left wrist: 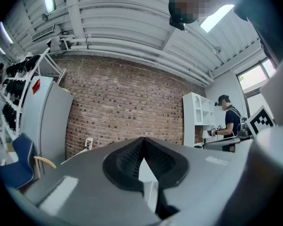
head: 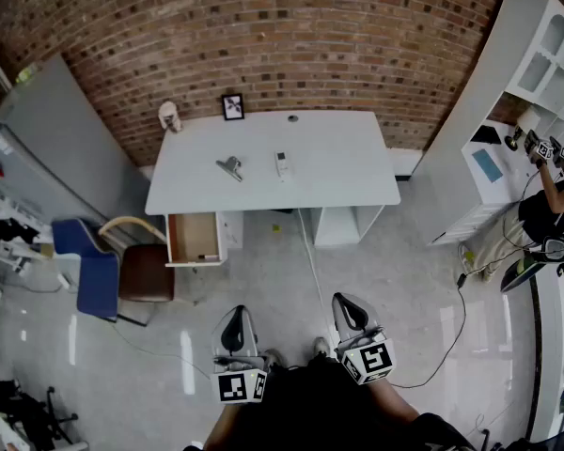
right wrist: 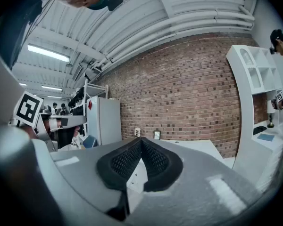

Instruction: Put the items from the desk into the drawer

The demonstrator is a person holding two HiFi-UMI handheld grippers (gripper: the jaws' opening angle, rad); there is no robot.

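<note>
A white desk point(head: 338, 172) stands against the brick wall, well ahead of me. On it lie a metal clip point(head: 230, 167) and a white remote-like item point(head: 282, 164). A small picture frame point(head: 232, 107) and a pale figurine point(head: 169, 116) stand at its back edge. Under the desk's left end a wooden drawer point(head: 194, 238) is pulled open, with a small dark item in its front corner. My left gripper point(head: 233, 319) and right gripper point(head: 346, 305) are held low near my body, far from the desk. Both are shut with nothing between the pads point(left wrist: 132, 157) point(right wrist: 127, 160).
A blue chair point(head: 85, 266) and a brown chair point(head: 147, 271) stand left of the drawer. A white cubby point(head: 343, 224) sits under the desk's right side. A cable point(head: 312, 261) runs across the glossy floor. White shelves point(head: 536, 73) and a person point(head: 550, 209) are at right.
</note>
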